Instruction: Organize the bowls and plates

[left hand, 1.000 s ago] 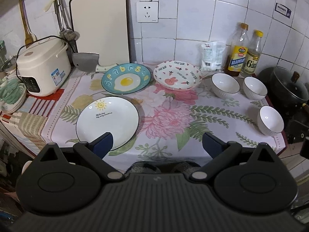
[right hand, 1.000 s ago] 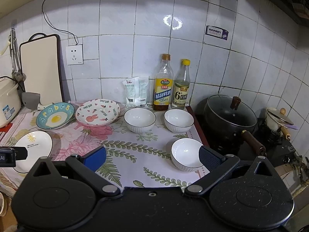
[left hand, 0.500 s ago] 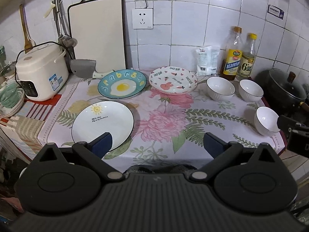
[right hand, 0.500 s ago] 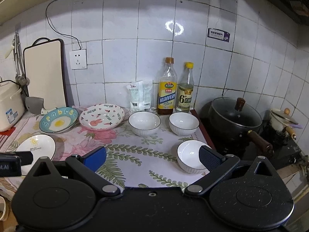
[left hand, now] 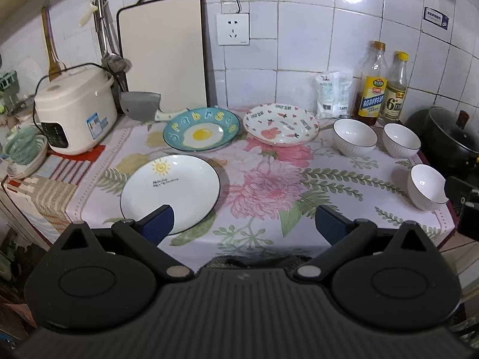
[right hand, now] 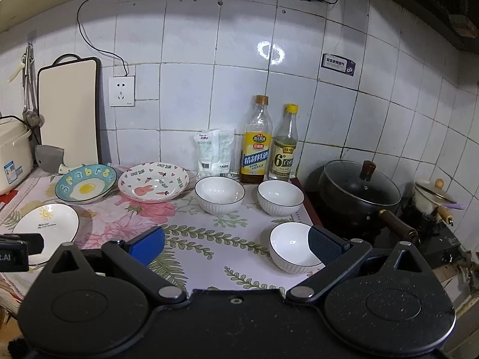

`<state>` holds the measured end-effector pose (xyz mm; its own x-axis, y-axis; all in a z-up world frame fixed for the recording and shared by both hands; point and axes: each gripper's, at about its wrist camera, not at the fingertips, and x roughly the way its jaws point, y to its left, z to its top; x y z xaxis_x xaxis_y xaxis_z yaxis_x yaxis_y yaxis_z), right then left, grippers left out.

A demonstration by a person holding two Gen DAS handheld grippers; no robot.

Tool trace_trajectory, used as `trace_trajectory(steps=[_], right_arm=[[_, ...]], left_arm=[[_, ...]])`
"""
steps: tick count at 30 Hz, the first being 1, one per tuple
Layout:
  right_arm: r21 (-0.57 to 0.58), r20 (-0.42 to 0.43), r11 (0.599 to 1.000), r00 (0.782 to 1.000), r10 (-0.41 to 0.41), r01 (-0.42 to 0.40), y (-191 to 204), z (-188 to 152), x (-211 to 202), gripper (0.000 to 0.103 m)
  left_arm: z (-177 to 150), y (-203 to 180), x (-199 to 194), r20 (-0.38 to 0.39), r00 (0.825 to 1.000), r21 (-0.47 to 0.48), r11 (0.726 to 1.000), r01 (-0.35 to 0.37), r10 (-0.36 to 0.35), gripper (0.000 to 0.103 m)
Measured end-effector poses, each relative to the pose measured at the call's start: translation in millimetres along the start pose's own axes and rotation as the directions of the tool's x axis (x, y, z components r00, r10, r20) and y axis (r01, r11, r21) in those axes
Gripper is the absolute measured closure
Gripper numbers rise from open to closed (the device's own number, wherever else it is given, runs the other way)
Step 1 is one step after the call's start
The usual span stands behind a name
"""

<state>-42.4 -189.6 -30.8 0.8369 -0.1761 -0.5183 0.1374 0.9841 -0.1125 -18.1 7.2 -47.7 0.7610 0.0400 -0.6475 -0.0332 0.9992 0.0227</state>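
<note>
On the floral cloth lie a white sun plate, a blue egg plate and a pink rabbit plate. Three white bowls stand to the right: two at the back and one near the front edge. My left gripper hangs open in front of the counter, its left pad over the sun plate's near rim. My right gripper is open too, its right pad overlapping the front bowl.
A rice cooker, a cleaver and a cutting board stand at the back left. Two bottles and a white bag line the wall. A black pot sits on the stove, right.
Both grippers have risen and drawn back a little, so the counter sits lower in both views. The right gripper now shows at the left view's right edge. No dishes moved.
</note>
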Motion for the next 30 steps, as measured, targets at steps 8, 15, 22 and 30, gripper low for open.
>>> trace_trajectory(steps=[8, 15, 22, 30], right_arm=[[-0.011, 0.002, 1.0, 1.0, -0.006, 0.006, 3.5, -0.7, 0.5, 0.0], [-0.003, -0.005, 1.0, 1.0, -0.007, 0.007, 3.3, -0.6, 2.2, 0.0], [-0.008, -0.017, 1.0, 1.0, -0.006, 0.006, 3.7, -1.4, 3.7, 0.0], [-0.028, -0.021, 0.999, 0.999, 0.028, -0.029, 14.4, 3.4, 9.2, 0.0]], left_arm=[[1.6, 0.3, -2.6, -0.001, 1.0, -0.003, 1.0, 0.01, -0.01, 0.001], [3.7, 1.9, -3.4, -0.008, 1.0, -0.004, 1.0, 0.018, -0.018, 0.001], [2.7, 7.8, -0.1, -0.034, 0.999, -0.021, 0.999, 0.038, -0.038, 0.001], [2.3, 27.6, 12.9, -0.079, 0.996, -0.037, 0.998, 0.049, -0.052, 0.001]])
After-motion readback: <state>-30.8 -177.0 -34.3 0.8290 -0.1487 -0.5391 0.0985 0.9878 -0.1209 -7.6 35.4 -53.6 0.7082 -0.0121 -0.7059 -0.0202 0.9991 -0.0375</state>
